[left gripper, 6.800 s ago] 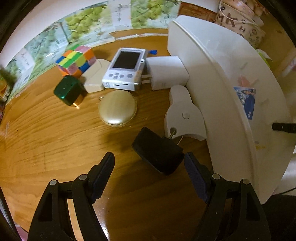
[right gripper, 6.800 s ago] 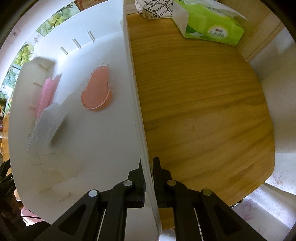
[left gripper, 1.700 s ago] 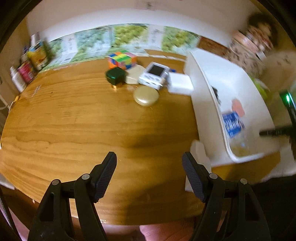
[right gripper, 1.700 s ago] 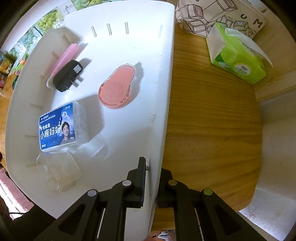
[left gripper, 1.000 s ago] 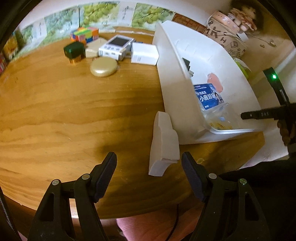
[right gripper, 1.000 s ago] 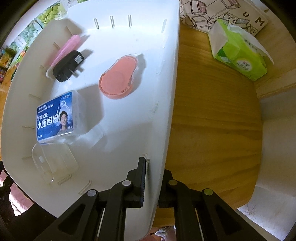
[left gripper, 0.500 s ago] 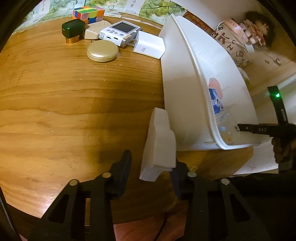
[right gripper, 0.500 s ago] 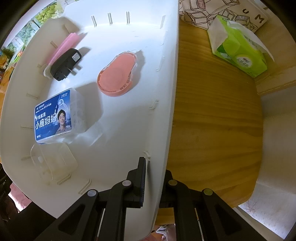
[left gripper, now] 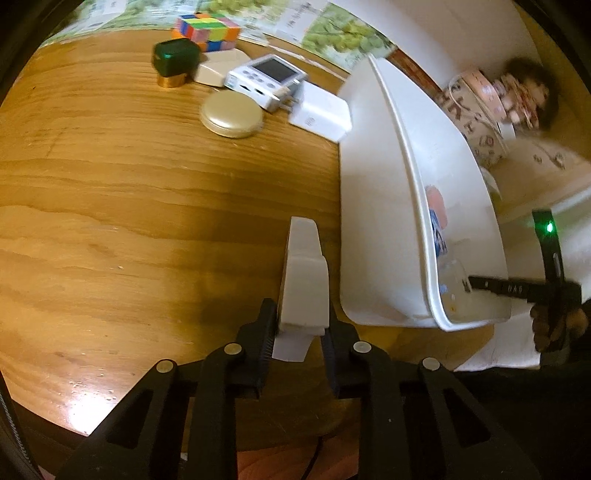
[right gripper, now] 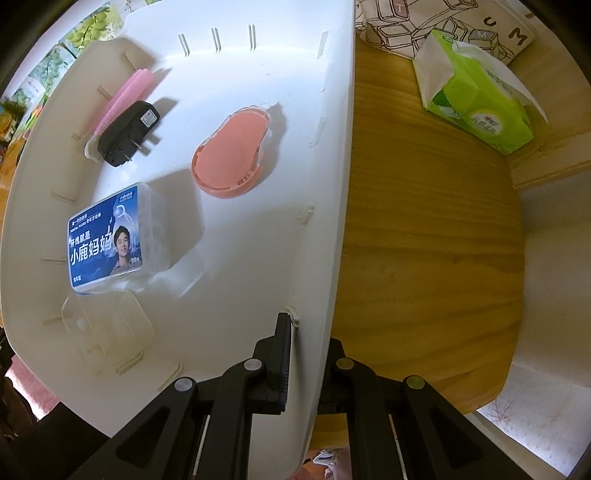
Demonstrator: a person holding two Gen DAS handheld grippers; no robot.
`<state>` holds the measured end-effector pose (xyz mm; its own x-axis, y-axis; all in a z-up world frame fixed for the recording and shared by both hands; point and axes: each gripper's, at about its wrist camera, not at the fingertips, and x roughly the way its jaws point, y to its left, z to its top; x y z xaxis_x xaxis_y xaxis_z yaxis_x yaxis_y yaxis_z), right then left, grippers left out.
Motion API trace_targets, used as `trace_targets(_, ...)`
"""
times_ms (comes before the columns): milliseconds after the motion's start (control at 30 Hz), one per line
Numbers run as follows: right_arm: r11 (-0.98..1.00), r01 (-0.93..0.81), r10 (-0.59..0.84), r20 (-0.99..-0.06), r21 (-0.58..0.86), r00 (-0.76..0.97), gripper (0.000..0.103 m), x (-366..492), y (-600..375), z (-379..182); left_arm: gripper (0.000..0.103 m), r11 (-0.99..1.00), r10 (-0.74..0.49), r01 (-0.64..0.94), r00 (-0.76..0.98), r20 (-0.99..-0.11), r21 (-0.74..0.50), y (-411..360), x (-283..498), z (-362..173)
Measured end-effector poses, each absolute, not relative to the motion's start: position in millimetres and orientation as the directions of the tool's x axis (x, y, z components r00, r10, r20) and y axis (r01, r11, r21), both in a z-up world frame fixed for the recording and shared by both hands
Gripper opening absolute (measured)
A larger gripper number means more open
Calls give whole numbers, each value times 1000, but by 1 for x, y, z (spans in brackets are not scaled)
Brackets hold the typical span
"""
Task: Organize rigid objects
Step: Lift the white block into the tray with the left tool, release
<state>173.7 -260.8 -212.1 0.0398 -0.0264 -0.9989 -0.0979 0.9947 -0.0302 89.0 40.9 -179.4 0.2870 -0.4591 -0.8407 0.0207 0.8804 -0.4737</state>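
My left gripper (left gripper: 300, 328) is shut on a white plastic piece (left gripper: 303, 280) that stands on edge on the wooden table, just left of the white bin (left gripper: 376, 229). My right gripper (right gripper: 308, 354) is shut on the white bin's near wall (right gripper: 317, 258). Inside the bin lie a black charger (right gripper: 127, 134), a salmon oval case (right gripper: 231, 164), a blue-labelled clear box (right gripper: 109, 243), a pink item (right gripper: 123, 96) and a clear container (right gripper: 107, 332). On the table's far side sit a colour cube (left gripper: 207, 31), a green box (left gripper: 175, 61), a gold disc (left gripper: 232, 114), a white handheld device (left gripper: 266, 81) and a white adapter (left gripper: 321, 116).
A green tissue pack (right gripper: 476, 110) and a patterned bag (right gripper: 443, 22) stand on the table right of the bin. The table's front edge (left gripper: 221, 439) runs just below my left gripper. Grape-print paper (left gripper: 325, 37) lines the back.
My left gripper has closed from wide open onto the white plastic piece. The black charger, once on the table, now lies in the bin. My right gripper has kept its hold.
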Motion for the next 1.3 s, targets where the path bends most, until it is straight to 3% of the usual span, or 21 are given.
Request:
trace_targets(500, 997, -81, -12, -999, -16, 48, 9, 174, -264, -208, 21, 886, -398, -44, 437, -806, -461, 77, 104, -139)
trace_targets(867, 997, -83, 0, -998, -5, 57, 9, 172, -268, -201, 21, 902, -377, 43, 565, -734, -429, 68, 125, -80)
trace_targets(1300, 993, -121, -9, -999, -15, 49, 9, 175, -259, -198, 21, 880, -453, 184, 604, -656, -438, 24, 148, -44)
